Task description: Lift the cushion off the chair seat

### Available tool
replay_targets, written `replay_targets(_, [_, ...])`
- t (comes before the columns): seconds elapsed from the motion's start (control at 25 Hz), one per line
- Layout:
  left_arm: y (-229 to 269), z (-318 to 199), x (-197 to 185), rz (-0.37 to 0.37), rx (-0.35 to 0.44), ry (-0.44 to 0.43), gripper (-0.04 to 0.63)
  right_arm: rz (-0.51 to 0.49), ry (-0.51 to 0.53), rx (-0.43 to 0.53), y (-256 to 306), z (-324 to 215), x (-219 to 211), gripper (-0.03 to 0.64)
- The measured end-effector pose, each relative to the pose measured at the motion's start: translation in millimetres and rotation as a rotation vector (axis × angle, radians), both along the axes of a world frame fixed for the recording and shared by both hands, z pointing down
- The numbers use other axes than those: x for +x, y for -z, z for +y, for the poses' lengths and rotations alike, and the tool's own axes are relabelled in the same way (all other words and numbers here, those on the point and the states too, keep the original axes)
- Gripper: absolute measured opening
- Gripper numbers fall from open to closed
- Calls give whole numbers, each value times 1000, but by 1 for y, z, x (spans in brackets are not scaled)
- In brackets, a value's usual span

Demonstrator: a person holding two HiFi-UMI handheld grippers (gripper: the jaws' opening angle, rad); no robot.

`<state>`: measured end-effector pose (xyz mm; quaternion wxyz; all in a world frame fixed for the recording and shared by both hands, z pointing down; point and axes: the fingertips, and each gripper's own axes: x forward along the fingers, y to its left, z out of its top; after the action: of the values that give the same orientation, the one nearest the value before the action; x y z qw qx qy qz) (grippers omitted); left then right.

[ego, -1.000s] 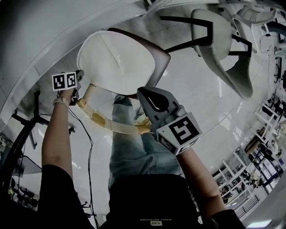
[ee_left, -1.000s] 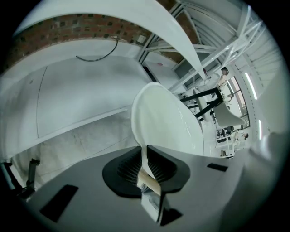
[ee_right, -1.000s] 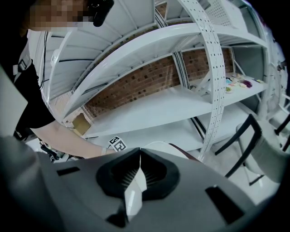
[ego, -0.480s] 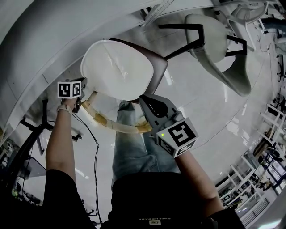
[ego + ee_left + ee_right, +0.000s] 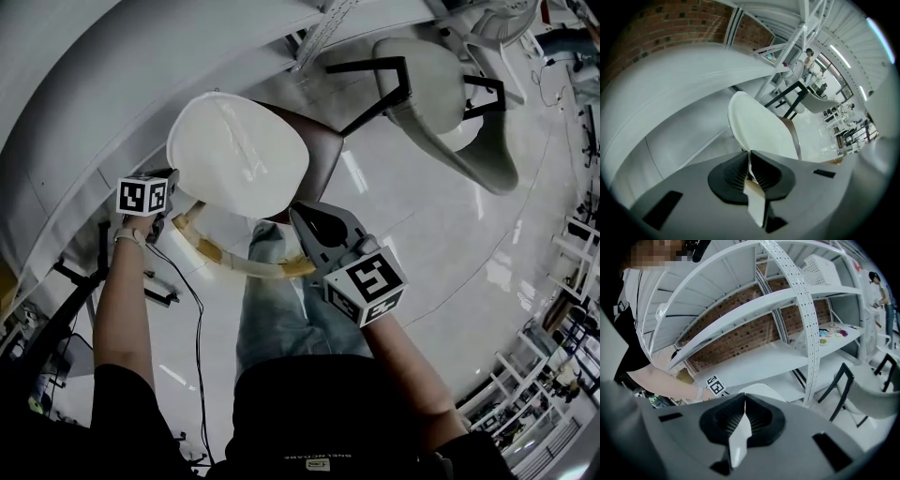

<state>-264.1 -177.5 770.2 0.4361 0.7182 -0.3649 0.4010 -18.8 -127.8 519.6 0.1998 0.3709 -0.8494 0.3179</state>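
The white oval cushion (image 5: 239,155) hangs tilted above the brown chair seat (image 5: 323,155), held by both grippers. My left gripper (image 5: 172,183) pinches its left rim; the jaws have just been closing tighter, with the cushion's edge between them. In the left gripper view the cushion (image 5: 759,129) runs away from the shut pads (image 5: 750,161). My right gripper (image 5: 298,214) grips the near right rim. In the right gripper view a white strip of cushion (image 5: 761,391) sits between the shut pads (image 5: 744,411).
The chair's curved wooden backrest (image 5: 244,262) arcs below the cushion, near the person's legs. A second pale chair (image 5: 450,103) with black legs stands to the right. White shelving (image 5: 806,310) against a brick wall lies ahead. A black cable (image 5: 197,319) trails on the glossy floor.
Both grippers have risen with the cushion, the left one more. The cushion now sits higher over the brown seat and more of the seat shows at its right.
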Motion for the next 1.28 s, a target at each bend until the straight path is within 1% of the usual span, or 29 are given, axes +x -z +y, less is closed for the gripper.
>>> replay_targets(0.24, [37,-4,18,-17,48,-55,29,-11,-6,37,18,-1,5,11])
replay_targets(0.48, [67,5,39,-20,72,-94,28,-15,-23,63,32,0,18,11])
replay_targets(0.6, [78,11,47,-50,71,-108,28,-19,-32,72,36,1,23,11])
replay_targets(0.68, [85,16,54,-61,60,-103,28,-22,-37,84,41,-1,26,11])
replay_targets(0.8, [101,20,68,-40,44,-58,28,-29,-38,110,51,-4,27,11])
replay_targets(1.0, [131,23,91,-54,83,-68,28,-34,-38,139,63,-2,32,11])
replay_targets(1.28, [169,29,118,-25,126,-54,26,-38,-53,165,75,3,42,11])
